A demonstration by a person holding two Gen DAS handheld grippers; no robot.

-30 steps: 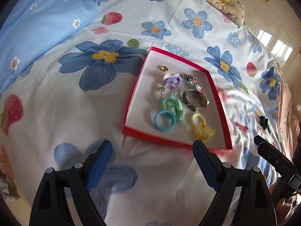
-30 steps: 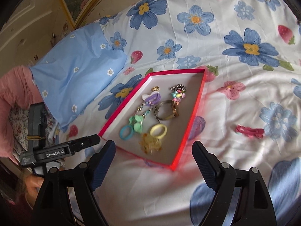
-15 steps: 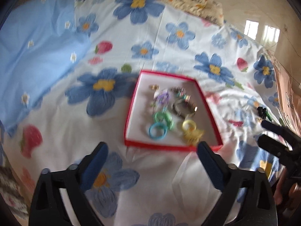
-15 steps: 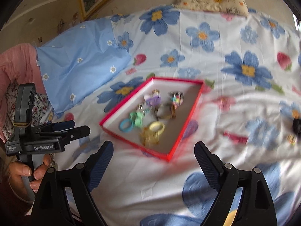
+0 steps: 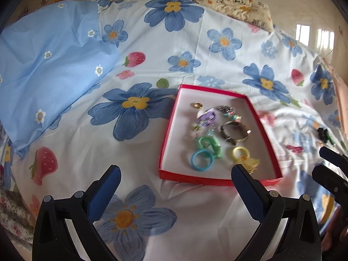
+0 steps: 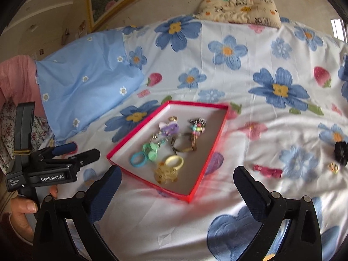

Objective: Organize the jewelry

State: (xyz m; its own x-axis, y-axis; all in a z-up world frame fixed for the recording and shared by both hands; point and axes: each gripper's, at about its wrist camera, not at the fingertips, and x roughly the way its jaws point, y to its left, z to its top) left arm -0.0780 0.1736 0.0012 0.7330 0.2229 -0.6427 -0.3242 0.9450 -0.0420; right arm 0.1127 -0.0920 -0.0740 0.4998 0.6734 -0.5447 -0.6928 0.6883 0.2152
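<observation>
A shallow red box [image 5: 167, 130] [image 6: 214, 143] lies on the flowered bedsheet and holds several pieces: a blue ring [image 5: 202, 160], a green clip [image 5: 209, 144], a yellow ring [image 6: 174, 162], a metal bangle [image 5: 235, 131] and a purple piece [image 6: 168, 127]. On the sheet right of the box lie a pink clip [image 6: 268, 170], a small gold piece [image 6: 333, 167] and a black scrunchie [image 6: 341, 153]. My left gripper [image 5: 176, 183] is open and empty, held back from the box's near edge. My right gripper [image 6: 177, 183] is open and empty, also short of the box.
A light blue pillow [image 5: 43, 69] lies at the left. A patterned cushion [image 6: 237, 8] sits at the far edge by the wall. The left gripper's body [image 6: 43, 169] and the hand holding it show at the left of the right wrist view.
Both grippers have pulled back and up from the box, so it looks smaller and farther. Both stay open and empty. The jewelry has not moved.
</observation>
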